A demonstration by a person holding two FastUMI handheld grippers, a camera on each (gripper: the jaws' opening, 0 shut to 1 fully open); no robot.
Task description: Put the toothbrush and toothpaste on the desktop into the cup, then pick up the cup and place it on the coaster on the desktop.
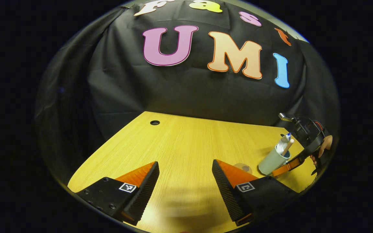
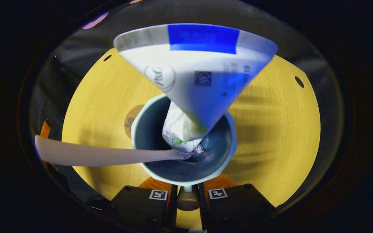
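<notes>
A pale blue-grey cup (image 1: 272, 160) leans at the right of the wooden desktop (image 1: 180, 142), with the toothpaste tube (image 1: 283, 144) and the toothbrush (image 1: 287, 147) sticking out of it. My right gripper (image 1: 279, 171) holds it from the side. From above, the toothpaste tube (image 2: 199, 71) and the white toothbrush (image 2: 92, 155) stand inside the cup (image 2: 147, 129), and my right gripper (image 2: 187, 191) is shut on the cup's handle. A round brown coaster (image 1: 243, 167) lies just left of the cup, partly hidden behind the cup's rim as the coaster (image 2: 129, 121). My left gripper (image 1: 185, 163) hangs open over bare table.
A small round hole (image 1: 154, 122) marks the desktop's far left corner, and another hole (image 2: 299, 81) sits near its edge. A hand (image 1: 325, 145) holds the right gripper at the table's right edge. Black cloth walls close the back and sides.
</notes>
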